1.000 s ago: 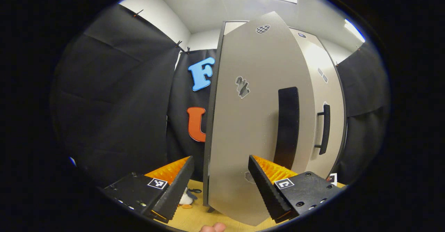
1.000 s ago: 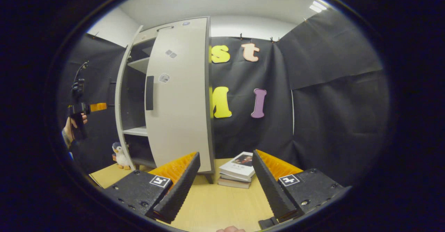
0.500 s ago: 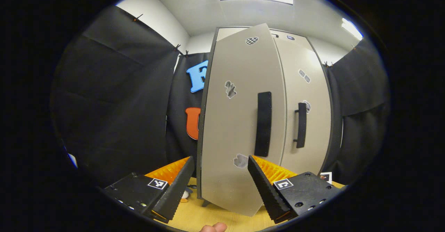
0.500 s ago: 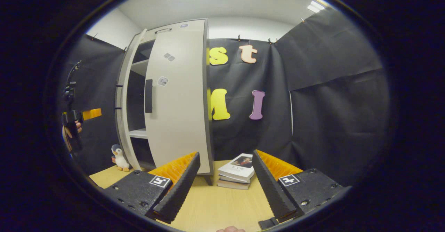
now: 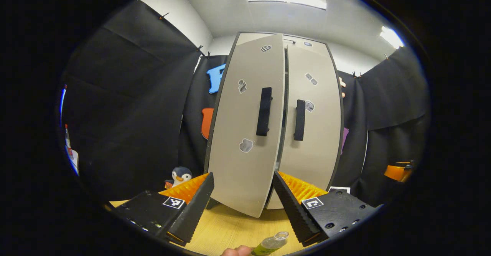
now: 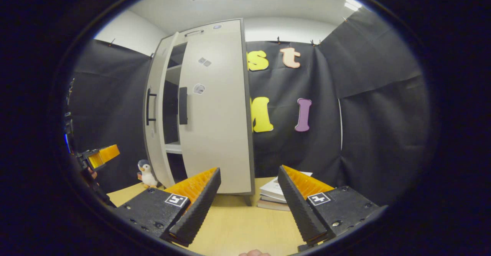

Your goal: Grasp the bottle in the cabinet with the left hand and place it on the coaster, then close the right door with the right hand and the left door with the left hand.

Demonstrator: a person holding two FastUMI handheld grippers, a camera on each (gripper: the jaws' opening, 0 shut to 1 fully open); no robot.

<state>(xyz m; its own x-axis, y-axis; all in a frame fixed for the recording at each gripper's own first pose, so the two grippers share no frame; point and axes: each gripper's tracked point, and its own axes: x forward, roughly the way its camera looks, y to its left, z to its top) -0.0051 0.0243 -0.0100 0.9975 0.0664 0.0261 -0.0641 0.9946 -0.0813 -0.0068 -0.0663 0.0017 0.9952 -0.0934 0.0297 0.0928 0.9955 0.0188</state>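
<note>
Pale grey two-door cabinet [image 5: 276, 125] at frame centre, left door [image 5: 245, 133] slightly ajar; plush penguin [image 5: 179, 176] lower left. Clear green-tinted bottle [image 5: 270, 243] — cut off at bottom edge. Left gripper [image 5: 241, 206] and right gripper [image 6: 249, 202] — fingers apart, empty.

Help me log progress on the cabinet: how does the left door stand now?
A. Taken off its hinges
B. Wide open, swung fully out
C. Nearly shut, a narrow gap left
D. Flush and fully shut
C: in the right gripper view the left door stands slightly ajar beside the right door, shelves visible in the gap.
</note>
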